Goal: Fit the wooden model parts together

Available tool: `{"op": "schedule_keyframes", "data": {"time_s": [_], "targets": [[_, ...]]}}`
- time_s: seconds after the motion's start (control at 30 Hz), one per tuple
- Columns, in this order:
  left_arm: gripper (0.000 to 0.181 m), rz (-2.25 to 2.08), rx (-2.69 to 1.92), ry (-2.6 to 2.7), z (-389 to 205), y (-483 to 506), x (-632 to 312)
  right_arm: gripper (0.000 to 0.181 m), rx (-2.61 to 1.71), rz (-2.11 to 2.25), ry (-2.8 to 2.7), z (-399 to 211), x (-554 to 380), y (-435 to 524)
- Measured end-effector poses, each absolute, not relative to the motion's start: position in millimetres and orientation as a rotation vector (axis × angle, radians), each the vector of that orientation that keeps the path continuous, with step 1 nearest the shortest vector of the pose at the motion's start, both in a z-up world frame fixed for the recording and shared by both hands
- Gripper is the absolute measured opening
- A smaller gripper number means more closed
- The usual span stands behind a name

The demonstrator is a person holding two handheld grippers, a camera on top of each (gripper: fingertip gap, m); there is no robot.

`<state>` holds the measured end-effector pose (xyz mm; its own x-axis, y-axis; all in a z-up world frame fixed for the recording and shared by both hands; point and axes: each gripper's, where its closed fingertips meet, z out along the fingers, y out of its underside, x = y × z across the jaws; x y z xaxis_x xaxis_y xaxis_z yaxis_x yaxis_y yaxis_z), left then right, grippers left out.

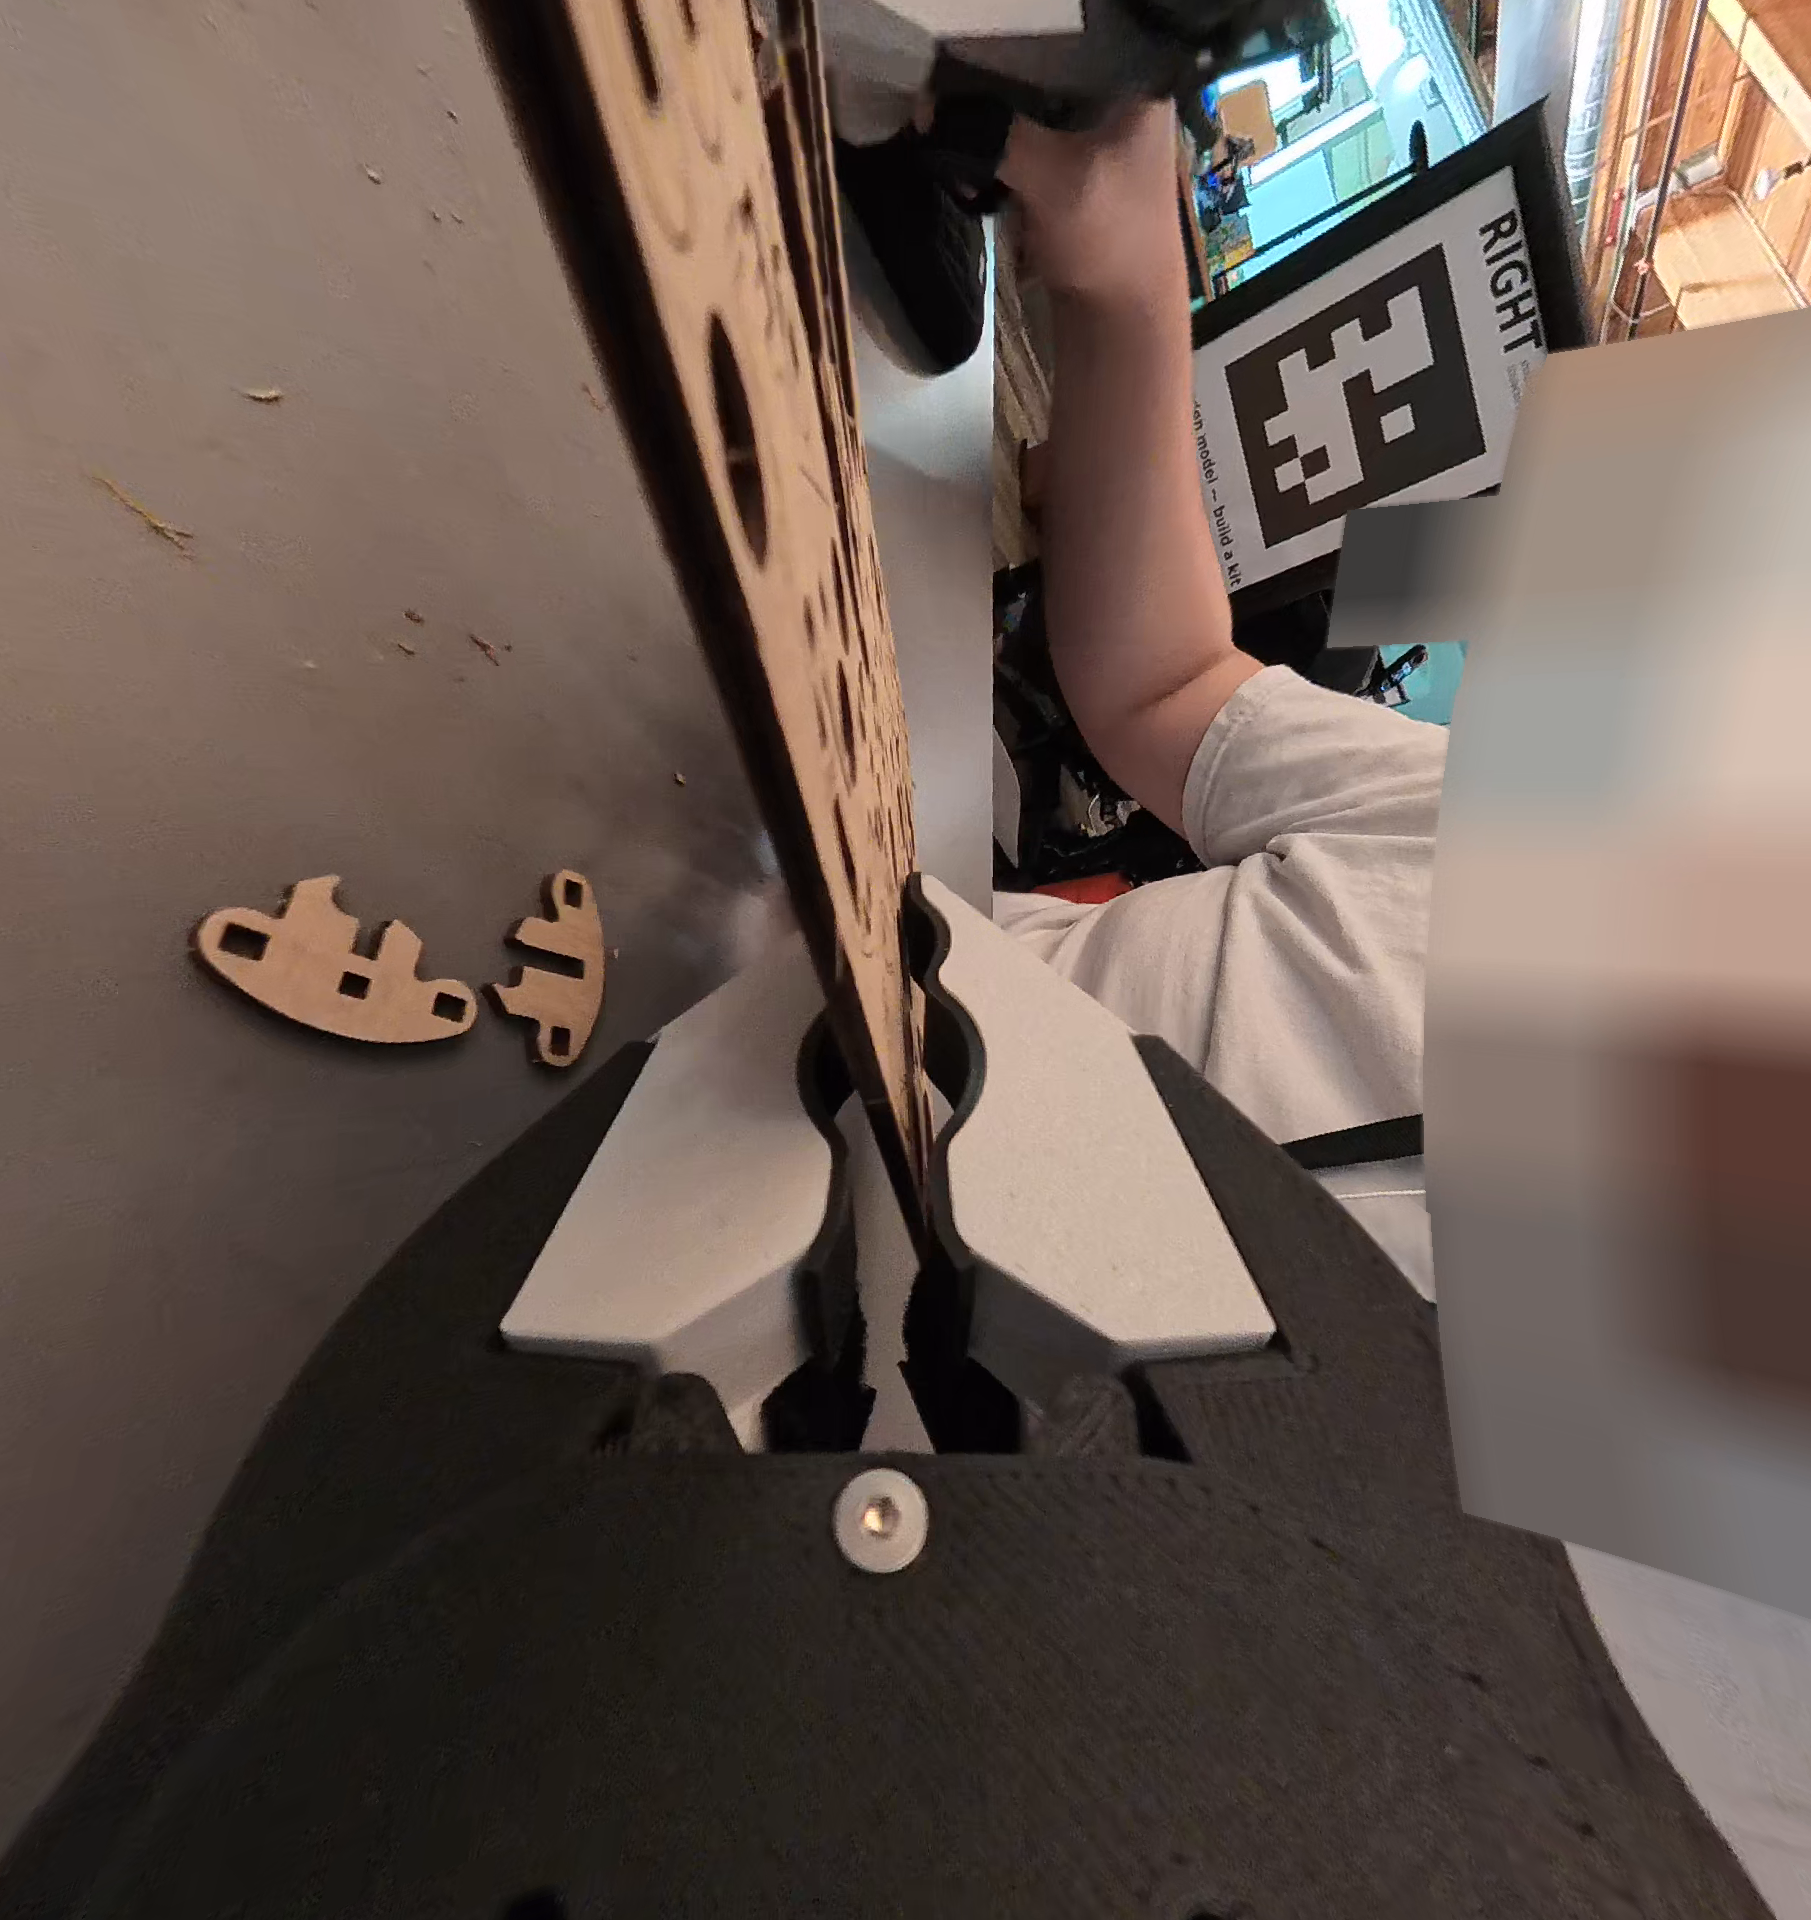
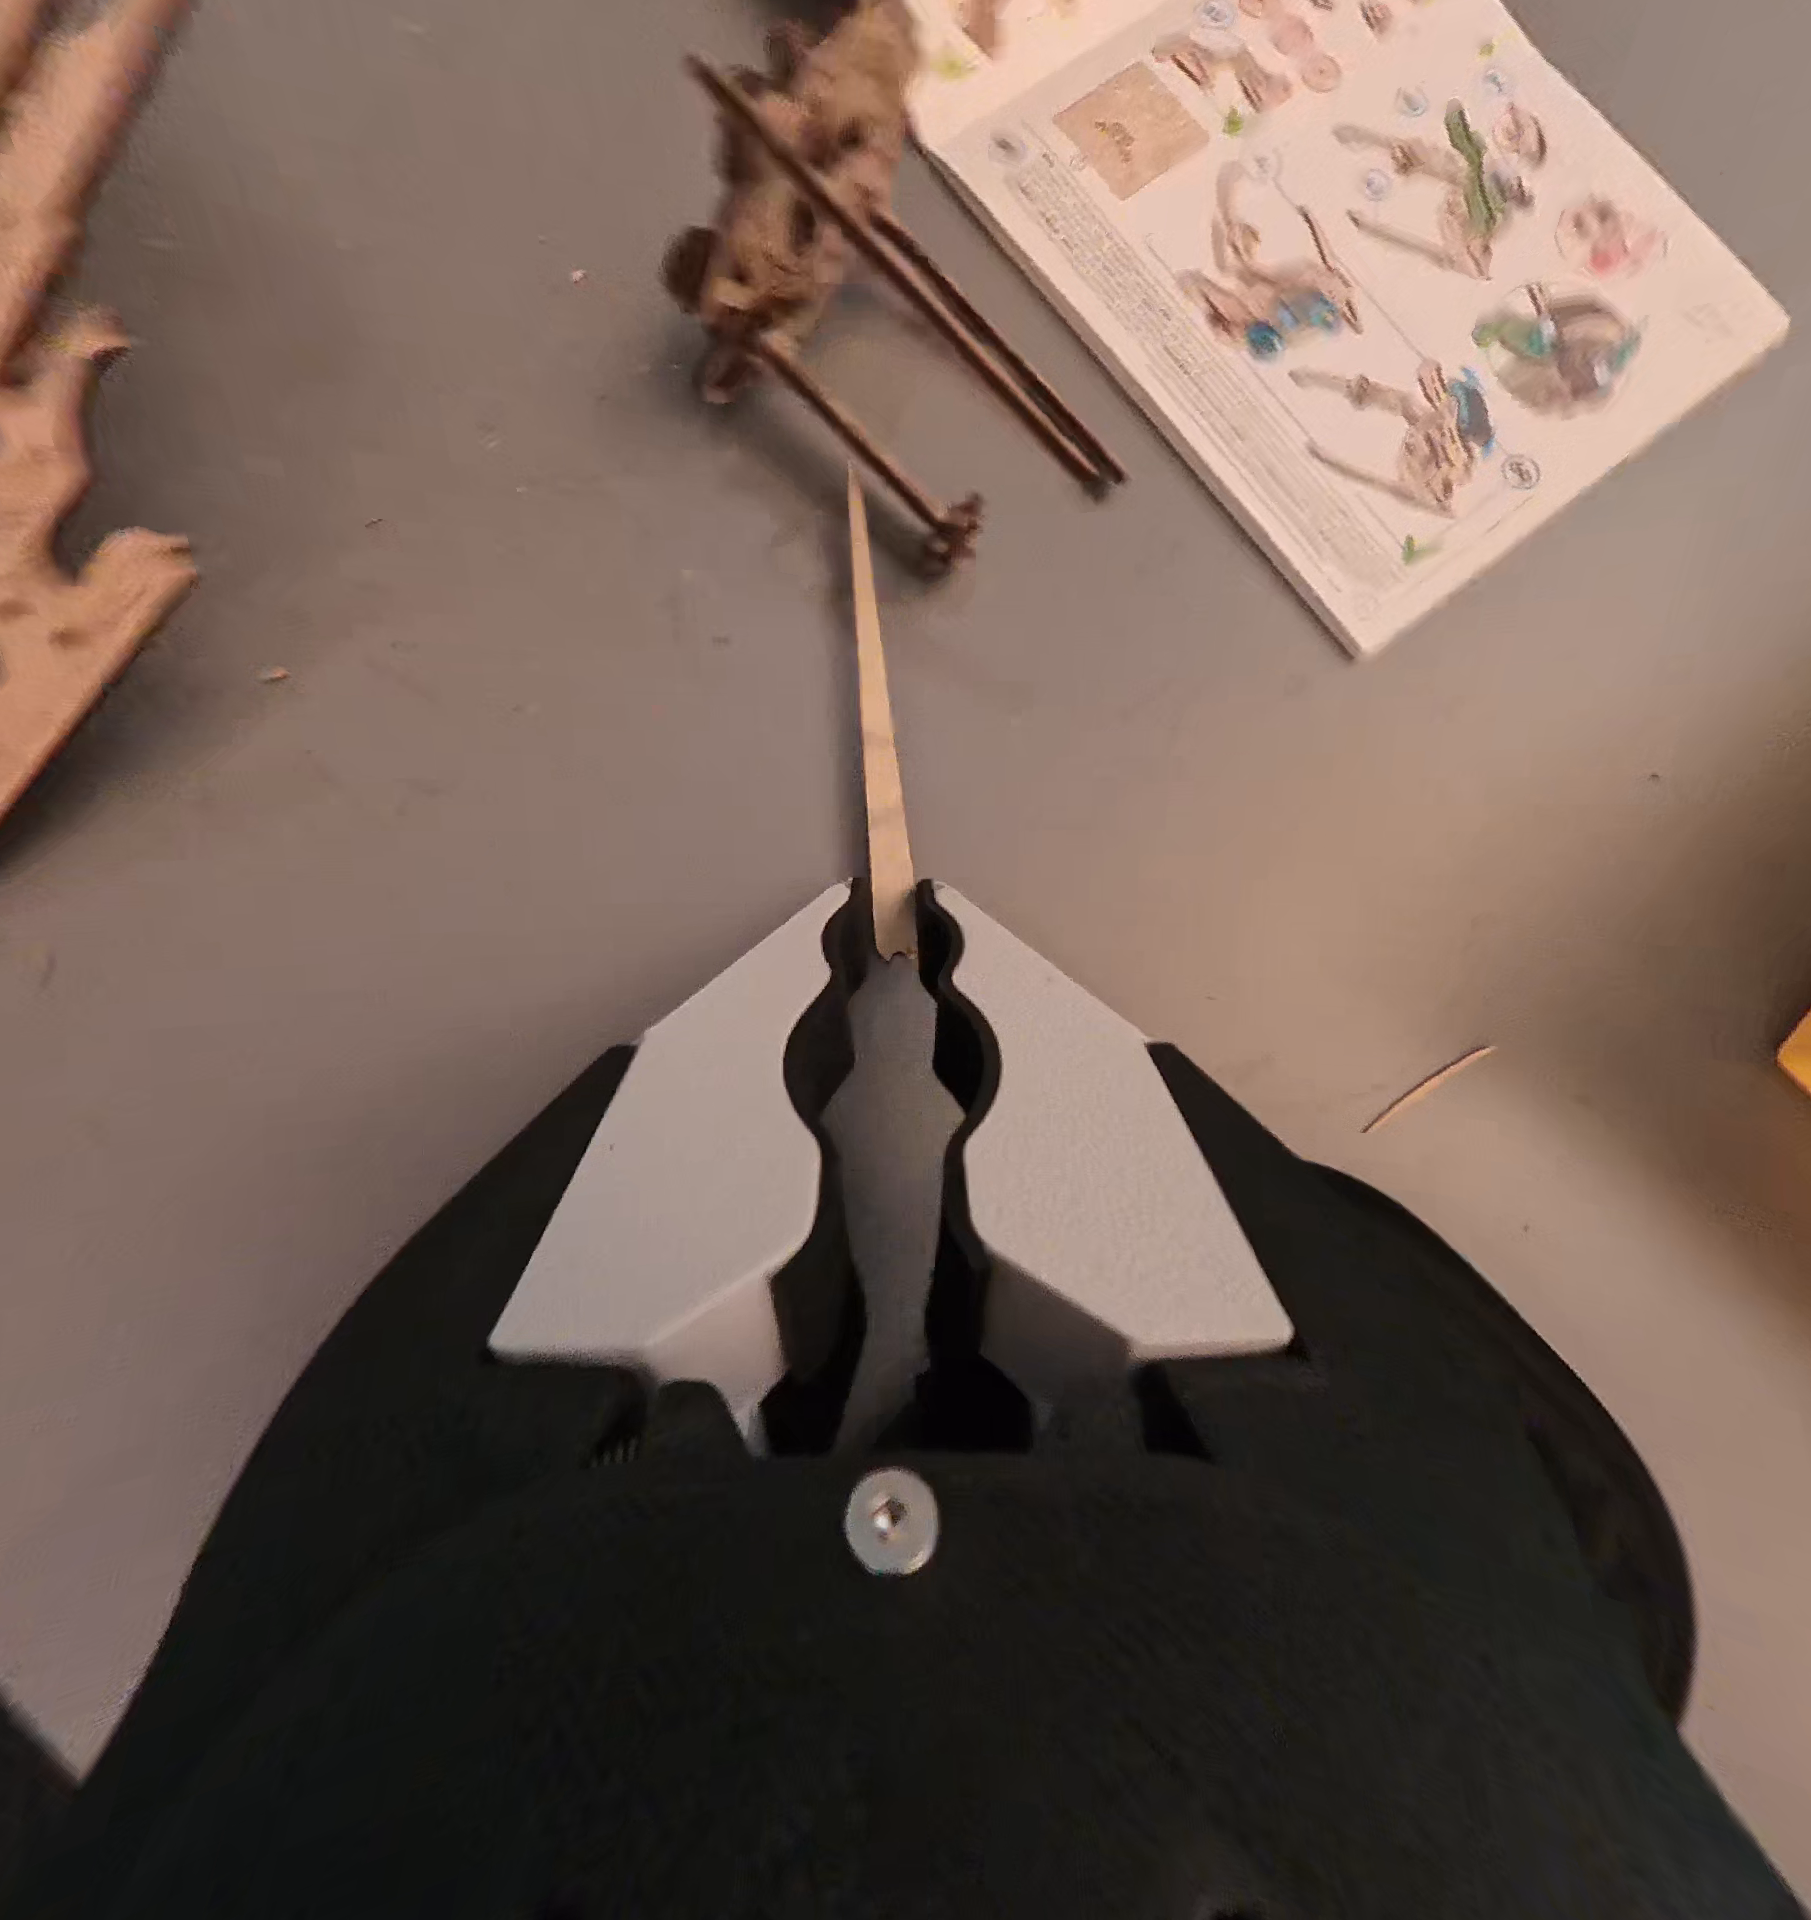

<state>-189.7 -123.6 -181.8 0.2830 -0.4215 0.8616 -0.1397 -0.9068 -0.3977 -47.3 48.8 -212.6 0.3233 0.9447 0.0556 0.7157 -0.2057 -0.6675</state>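
Left gripper (image 1: 885, 997) clamps the punched wooden sheet (image 1: 766, 436) on edge; right gripper (image 2: 888, 914) pinches a thin wooden sliver (image 2: 875, 707) near the half-built model (image 2: 807, 208).

Count: 2 loose cut-out wooden pieces (image 1: 335, 961) (image 1: 558, 966) on table; 1 punched sheet (image 1: 776, 499) clamped; 1 thin wooden sliver (image 2: 880, 717); 1 part-built model (image 2: 807, 208); 1 instruction booklet (image 2: 1348, 291); 1 toothpick (image 2: 1426, 1089).

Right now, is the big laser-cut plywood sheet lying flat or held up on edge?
On edge: the laser-cut plywood sheet stands clamped in the left gripper, above the grey table.
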Motion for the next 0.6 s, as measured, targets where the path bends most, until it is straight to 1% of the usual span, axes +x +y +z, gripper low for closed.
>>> {"op": "schedule_keyframes", "data": {"time_s": [0.03,0.13,0.27,0.33,0.47,0.6], "targets": [[0.001,-1.668,-2.309,0.507,-182.0,-122.8,-190.1,0.007,-1.943,0.511,-1.500,-202.9,-49.9,37.2],[0.001,-1.655,-2.305,0.483,-181.9,-119.9,-190.8,0.007,-1.846,0.542,-1.631,-162.1,-57.0,-11.8],[0.001,-1.599,-2.285,0.465,-180.1,-114.6,-191.4,0.006,-1.873,0.573,-1.763,-122.9,-70.9,-76.6],[0.001,-1.565,-2.270,0.467,-178.6,-112.4,-190.9,0.006,-1.968,0.659,-1.817,-120.9,-80.9,-104.0],[0.001,-1.500,-2.267,0.515,-178.8,-113.8,-188.3,0.005,-2.229,0.668,-1.830,-138.8,-81.6,-117.6],[0.001,-1.482,-2.267,0.516,-179.8,-113.6,-188.2,0.001,-2.356,0.718,-1.796,-141.2,-84.5,-127.9]]}}
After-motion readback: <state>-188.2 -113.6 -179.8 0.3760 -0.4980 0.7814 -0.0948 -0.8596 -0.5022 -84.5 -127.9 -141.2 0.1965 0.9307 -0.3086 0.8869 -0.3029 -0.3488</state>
